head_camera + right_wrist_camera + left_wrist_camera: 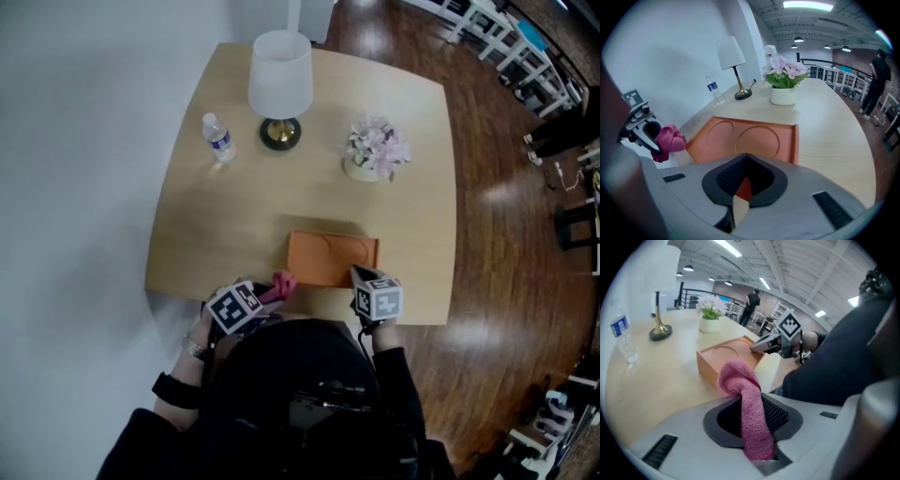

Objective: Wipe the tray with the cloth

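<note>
The left gripper (pixel 754 414) is clenched on the pink cloth (pixel 744 391). One end of the cloth runs down between the jaws and the other bunches up past the tips. In the head view this gripper (pixel 273 292) sits at the near edge of the worktop (pixel 281 202), with the cloth (pixel 282 282) just beside the near left corner of the orange tray (pixel 333 258). The right gripper (pixel 742 188) is closed on the tray's near rim, with a sliver of orange showing between its pads. It holds the tray's near right corner (pixel 362 275). The tray (pixel 745 137) lies flat near the worktop's front edge, two round recesses in its floor. Farther back stand a water bottle (pixel 218 138), a white-shaded lamp (pixel 280 80) and a pot of pink flowers (pixel 375 152), all well apart from the tray.
</note>
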`<state>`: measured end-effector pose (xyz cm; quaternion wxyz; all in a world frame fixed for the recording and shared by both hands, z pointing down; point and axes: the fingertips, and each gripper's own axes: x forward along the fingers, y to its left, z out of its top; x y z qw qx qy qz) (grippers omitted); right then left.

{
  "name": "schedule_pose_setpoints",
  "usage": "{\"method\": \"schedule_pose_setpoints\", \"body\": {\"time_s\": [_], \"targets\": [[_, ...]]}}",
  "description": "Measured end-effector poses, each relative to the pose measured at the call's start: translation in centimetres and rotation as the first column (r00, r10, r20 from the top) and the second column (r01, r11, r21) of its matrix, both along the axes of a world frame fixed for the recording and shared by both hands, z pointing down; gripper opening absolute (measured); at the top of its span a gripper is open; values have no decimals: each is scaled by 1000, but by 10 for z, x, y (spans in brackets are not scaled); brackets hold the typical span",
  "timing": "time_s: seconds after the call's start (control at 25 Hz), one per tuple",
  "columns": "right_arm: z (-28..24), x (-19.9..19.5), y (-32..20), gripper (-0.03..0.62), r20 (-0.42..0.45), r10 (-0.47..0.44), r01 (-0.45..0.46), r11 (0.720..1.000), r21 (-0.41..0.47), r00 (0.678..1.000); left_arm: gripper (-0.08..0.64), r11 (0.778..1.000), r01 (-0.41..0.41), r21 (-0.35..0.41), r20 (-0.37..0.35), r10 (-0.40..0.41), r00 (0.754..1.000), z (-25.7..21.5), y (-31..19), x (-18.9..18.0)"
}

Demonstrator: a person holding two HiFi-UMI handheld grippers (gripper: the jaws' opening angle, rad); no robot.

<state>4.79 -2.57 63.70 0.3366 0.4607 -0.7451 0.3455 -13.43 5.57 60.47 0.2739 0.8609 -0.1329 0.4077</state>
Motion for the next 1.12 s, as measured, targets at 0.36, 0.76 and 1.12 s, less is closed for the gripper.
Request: {"method": "schedule_pose_setpoints", "body": {"time_s": [0.36,0.76,1.12], "targets": [[-62,-27,34,6,64,-67,62,995,72,996,109,889,457,33,-146,-448,882,-34,-40,-16],[-62,-25,40,6,70,-65,60,995,80,995,109,888,459,24,-115,-454,884,-24,-40,-22],[-62,-11,41,6,68,-24,19,997,77,997,109,845,527,96,42,-532,846,29,-88,-74]]}}
